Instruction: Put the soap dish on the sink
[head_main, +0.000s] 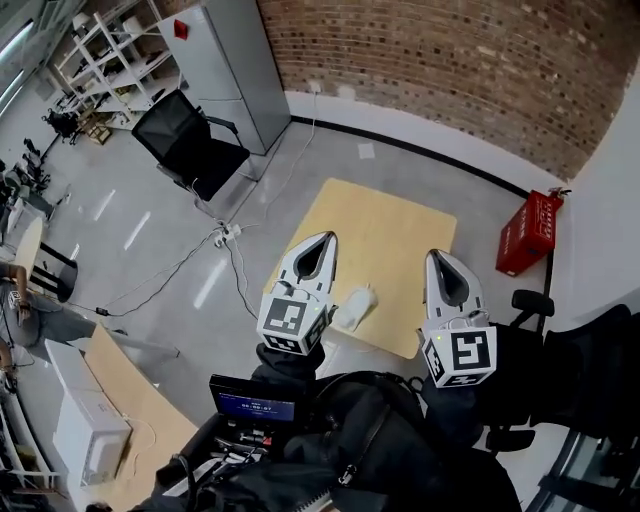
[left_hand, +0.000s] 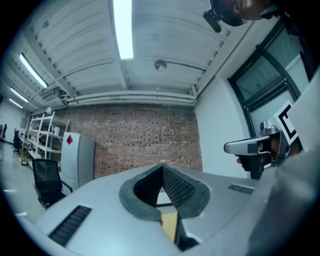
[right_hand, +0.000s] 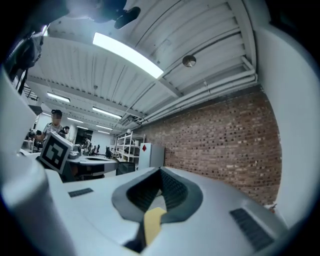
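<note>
In the head view a small white thing (head_main: 352, 307) lies on the pale wooden table (head_main: 400, 225). It is most likely the soap dish, though it is too small to be sure. Its long axis runs roughly from 1 o'clock to 7 o'clock.

The left gripper (head_main: 324, 238) is held level above the table with its jaws closed tip to tip and nothing between them, as the left gripper view (left_hand: 162, 167) confirms. From its tip the dish lies at about 5 o'clock, just beside the gripper's body in the picture but down on the tabletop.

The right gripper (head_main: 437, 256) is also shut and empty in its own view (right_hand: 160, 172). The dish lies at about 8 o'clock from its tip and farther off.

So the left gripper seems the nearer one. It would have to open and come down with its jaws across the dish's short side. No sink shows in any view.
</note>
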